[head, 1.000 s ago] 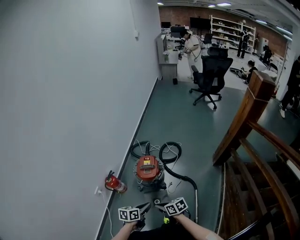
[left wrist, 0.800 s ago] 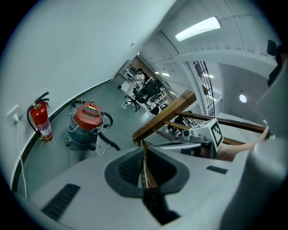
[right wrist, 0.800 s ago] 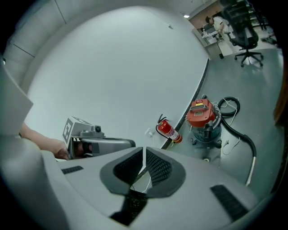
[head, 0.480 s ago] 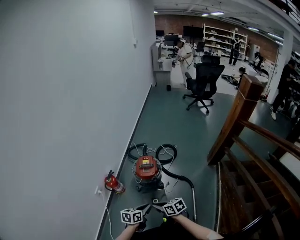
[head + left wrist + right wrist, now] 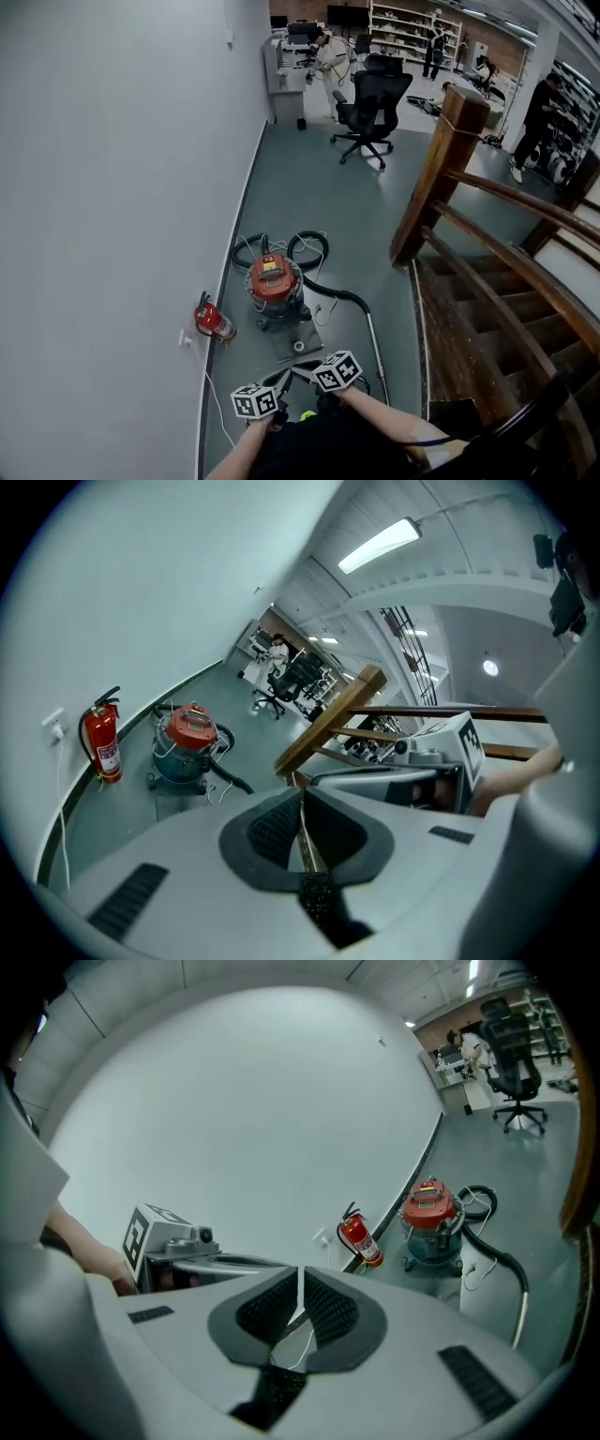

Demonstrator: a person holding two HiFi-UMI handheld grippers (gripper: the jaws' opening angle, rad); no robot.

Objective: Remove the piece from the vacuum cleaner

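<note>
The vacuum cleaner [image 5: 275, 281], a canister with a red top, stands on the grey floor near the left wall. Its black hose [image 5: 314, 246] loops behind it, and a thin wand [image 5: 375, 345] runs toward me. It also shows in the left gripper view as the vacuum cleaner [image 5: 190, 735] and in the right gripper view as the vacuum cleaner [image 5: 431, 1215]. My left gripper [image 5: 283, 381] and right gripper [image 5: 302, 369] hang side by side, well short of it. The left gripper [image 5: 302, 794] has just been closing, with nothing between its jaws. The right gripper [image 5: 300, 1274] is shut and empty.
A red fire extinguisher [image 5: 214, 322] lies by the wall [image 5: 112, 187], left of the vacuum. White cables and a small roll [image 5: 299, 346] lie on the floor around it. A wooden stair railing [image 5: 441, 178] borders the right. A black office chair [image 5: 370, 108] and several people are far back.
Both grippers have travelled forward together toward the vacuum cleaner, which now sits nearer and larger in the head view. The view has tilted further down and the stairs show more.
</note>
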